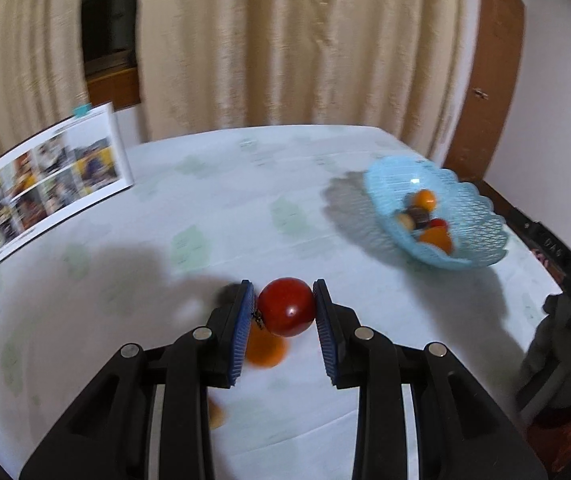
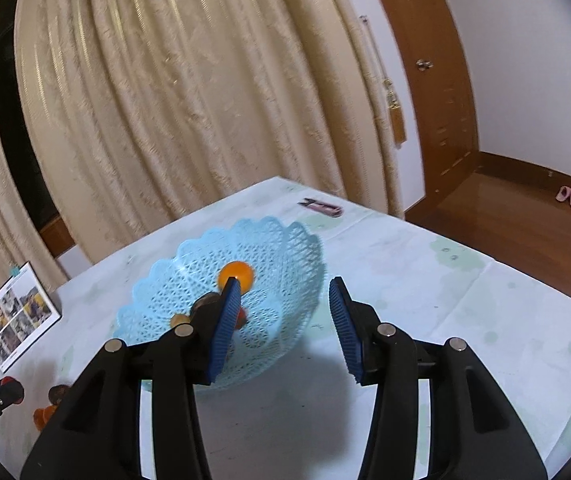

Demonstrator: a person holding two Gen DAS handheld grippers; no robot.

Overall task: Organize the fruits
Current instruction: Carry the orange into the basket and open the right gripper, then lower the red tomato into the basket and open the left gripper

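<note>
- The left gripper [image 1: 284,307] had its blue-padded jaws closed on a red tomato-like fruit [image 1: 286,306], pinched at its two sides and held above the bench [image 1: 189,216].
- Below that fruit, an orange fruit [image 1: 266,350] lay on the pale cloth of the bench, partly hidden by the left jaw; it was blurred.
- A light blue lattice basket [image 2: 285,248] stood on the bench, well to the right of the left gripper in the left wrist view.
- Inside the basket lay several small fruits: an orange one [image 2: 236,275] near the middle, and others too hidden to name.
- The right gripper [image 2: 285,292] hung over the basket, its jaws apart with nothing between them.
- A photo card [image 1: 51,178] stood propped near the bench's far left edge, before cream curtains [image 1: 285,40].
</note>
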